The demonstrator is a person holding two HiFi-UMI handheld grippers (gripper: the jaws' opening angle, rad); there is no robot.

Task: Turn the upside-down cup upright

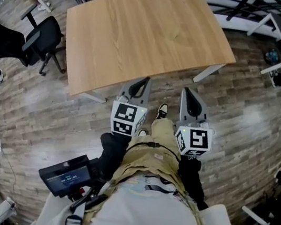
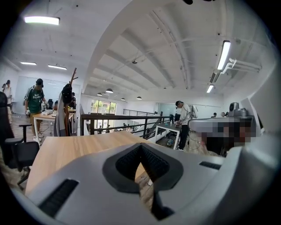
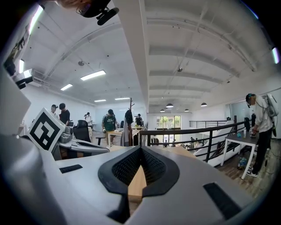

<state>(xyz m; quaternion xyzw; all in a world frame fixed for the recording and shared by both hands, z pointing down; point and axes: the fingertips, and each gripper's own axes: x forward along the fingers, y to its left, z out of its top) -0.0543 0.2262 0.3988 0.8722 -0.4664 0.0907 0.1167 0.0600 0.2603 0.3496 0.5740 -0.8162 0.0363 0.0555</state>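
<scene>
Task not yet begun. Left gripper (image 1: 143, 83) and right gripper (image 1: 188, 95) hang low at near edge of table (image 1: 143, 35). Both pairs of jaws pressed together, nothing held. Cup not in sight in any view. Next move likely: find cup, open jaws, reach.

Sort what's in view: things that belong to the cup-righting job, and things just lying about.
Job:
- wooden table, top bare
- left tongs, shut, empty
- right tongs, shut, empty
- no cup in view

Lying about:
- black office chair
- white desk
</scene>
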